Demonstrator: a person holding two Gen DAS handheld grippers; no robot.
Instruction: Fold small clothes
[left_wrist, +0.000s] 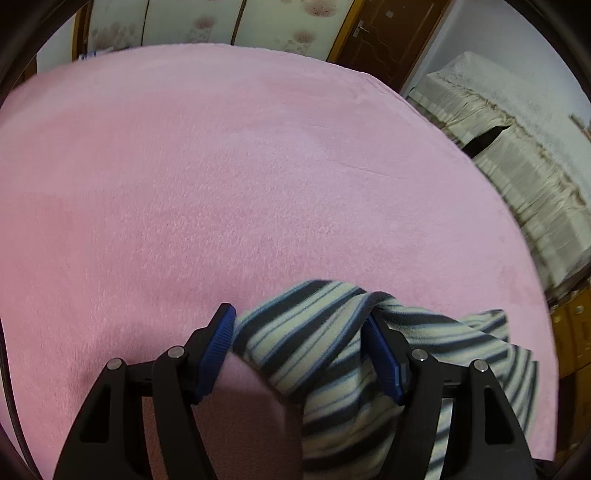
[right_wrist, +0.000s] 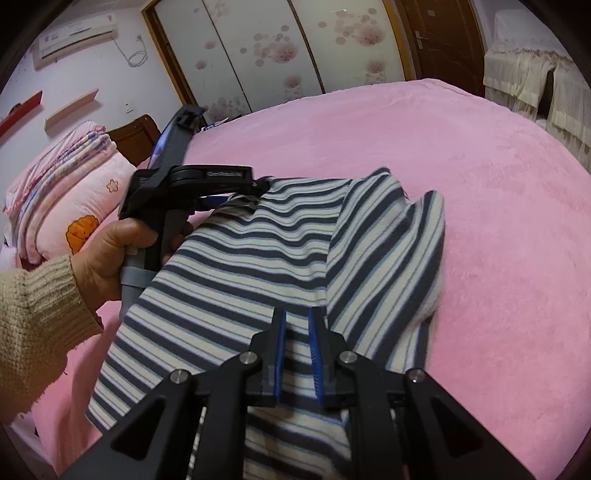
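A striped garment (right_wrist: 266, 254), dark grey, cream and blue, lies partly folded on the pink blanket (right_wrist: 461, 177), one flap turned over at its right. My right gripper (right_wrist: 295, 321) has its jaws nearly closed on the garment's near edge. My left gripper (left_wrist: 299, 317) is wide open, and a bunched corner of the garment (left_wrist: 310, 332) lies between its blue pads, draped over the right finger (left_wrist: 384, 354). In the right wrist view the left gripper (right_wrist: 258, 186) sits at the garment's far left corner, held by a hand in a beige sleeve.
The pink blanket (left_wrist: 221, 166) covers a bed. Folded pink quilts (right_wrist: 74, 192) lie at the left. A piece of furniture under a cream cover (left_wrist: 517, 166) stands past the bed's right edge. Wardrobe doors (right_wrist: 277, 48) and a wooden door (right_wrist: 443, 37) stand behind.
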